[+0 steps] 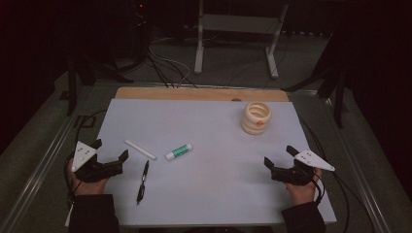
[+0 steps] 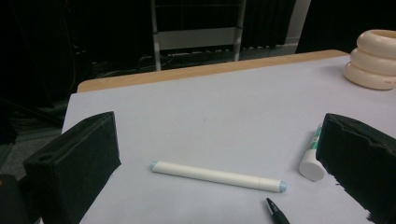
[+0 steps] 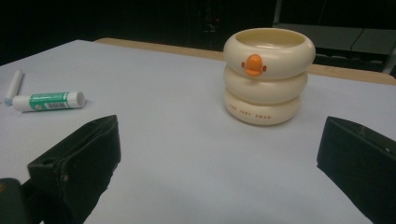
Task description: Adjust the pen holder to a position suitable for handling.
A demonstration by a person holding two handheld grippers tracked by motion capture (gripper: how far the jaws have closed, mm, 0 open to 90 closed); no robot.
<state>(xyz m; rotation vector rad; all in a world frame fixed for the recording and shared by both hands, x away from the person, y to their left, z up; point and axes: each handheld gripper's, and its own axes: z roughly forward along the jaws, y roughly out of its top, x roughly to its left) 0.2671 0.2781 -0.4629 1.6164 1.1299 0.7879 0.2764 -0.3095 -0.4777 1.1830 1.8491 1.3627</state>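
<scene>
Nothing is yet seen to be picked up or moved. At the left, the left gripper is held wide open and empty, its fingers framing the white pen. The black pen and the glue stick lie nearby on the surface. The cream ringed cup stands empty ahead of the right gripper, likewise open and empty.
</scene>
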